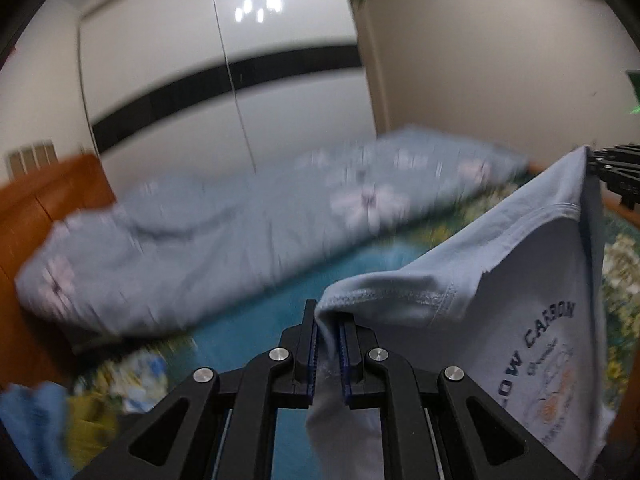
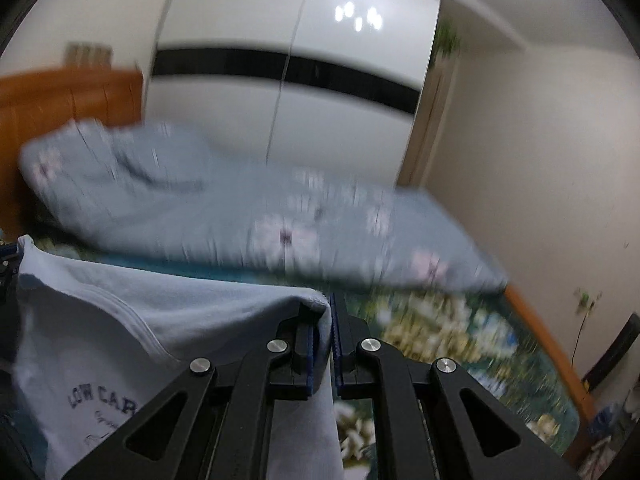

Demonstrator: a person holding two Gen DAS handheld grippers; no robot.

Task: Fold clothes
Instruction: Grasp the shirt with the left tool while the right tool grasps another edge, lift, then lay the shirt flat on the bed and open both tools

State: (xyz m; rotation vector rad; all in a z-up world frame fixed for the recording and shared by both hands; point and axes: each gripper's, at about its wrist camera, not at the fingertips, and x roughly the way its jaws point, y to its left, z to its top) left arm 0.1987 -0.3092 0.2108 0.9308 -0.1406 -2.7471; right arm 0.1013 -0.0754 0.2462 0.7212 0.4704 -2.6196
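Cloth is pinched at two corners — the left gripper (image 1: pixel 328 322) has its jaws clenched on one edge of a pale blue T-shirt (image 1: pixel 500 280), and the right gripper (image 2: pixel 331 312) grips the opposite edge. Held this way, the shirt hangs stretched between them above the bed (image 2: pixel 440 328), print side showing, likely so it can be laid flat for folding. In the left wrist view the right gripper sits at three o'clock. A rumpled quilt (image 1: pixel 200 240) lies toward twelve o'clock, leaving the near sheet free — a sensible landing spot.
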